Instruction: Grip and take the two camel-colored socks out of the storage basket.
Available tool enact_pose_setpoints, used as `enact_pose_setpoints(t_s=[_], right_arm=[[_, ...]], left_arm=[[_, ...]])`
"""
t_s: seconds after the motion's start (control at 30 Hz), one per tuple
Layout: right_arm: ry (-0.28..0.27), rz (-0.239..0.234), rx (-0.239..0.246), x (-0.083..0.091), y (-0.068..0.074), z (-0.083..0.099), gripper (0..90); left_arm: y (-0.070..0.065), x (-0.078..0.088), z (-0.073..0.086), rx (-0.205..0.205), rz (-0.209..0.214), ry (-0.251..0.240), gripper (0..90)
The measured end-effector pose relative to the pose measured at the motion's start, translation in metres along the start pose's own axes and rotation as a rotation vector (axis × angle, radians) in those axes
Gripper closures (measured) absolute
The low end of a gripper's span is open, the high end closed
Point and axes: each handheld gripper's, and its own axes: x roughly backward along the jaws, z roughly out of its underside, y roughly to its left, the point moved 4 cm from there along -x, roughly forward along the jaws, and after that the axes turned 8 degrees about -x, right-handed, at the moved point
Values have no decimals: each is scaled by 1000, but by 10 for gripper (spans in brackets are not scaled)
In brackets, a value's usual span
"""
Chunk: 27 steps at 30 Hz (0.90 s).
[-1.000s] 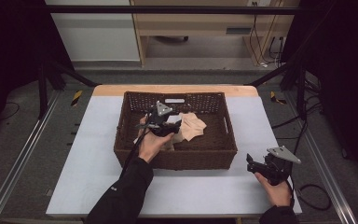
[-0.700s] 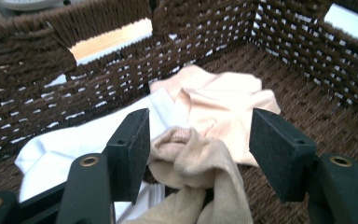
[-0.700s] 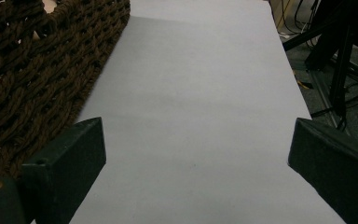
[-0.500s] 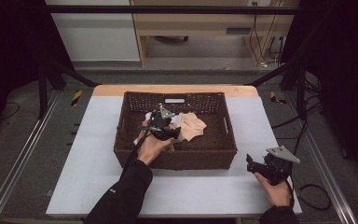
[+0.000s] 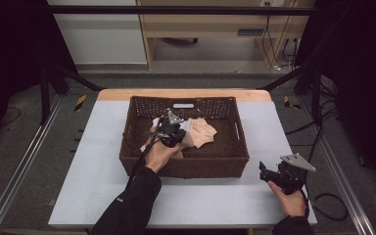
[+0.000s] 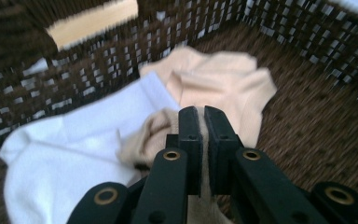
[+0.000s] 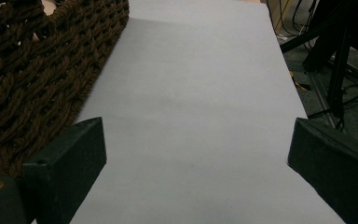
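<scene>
Left gripper [image 6: 204,114], having just closed, pinches the beige sock [image 6: 223,84] inside the basket [image 5: 183,164], near its left wall, white sock [image 6: 70,154] alongside.

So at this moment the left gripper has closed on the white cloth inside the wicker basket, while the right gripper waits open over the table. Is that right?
Not quite. The left gripper is shut on the beige cloth, not the white cloth beside it; the left gripper view shows beige fabric pinched between the jaws. The rest holds: it is inside the wicker basket, and the right gripper waits open over the table.
</scene>
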Motion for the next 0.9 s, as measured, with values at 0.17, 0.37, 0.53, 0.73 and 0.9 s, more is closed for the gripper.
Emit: enact_pose_setpoints(t_s=[0.17,0.37,0.53,0.73,0.9], right_arm=[[1,1,-6,0,-1,0,46],[-5,5,-11,1,-3,0,47],[-11,7,-7,1,-3,-1,48],[-15,5,-14,2,-4,-1,48],[-16,8,-14,3,-4,-1,48]], left_arm=[[3,10,-9,22,-1,-108,856],[11,37,-27,32,-27,-279,857],[16,53,-36,59,-34,-337,857],[17,79,-50,59,-23,-395,857],[8,100,-53,31,-7,-420,857]])
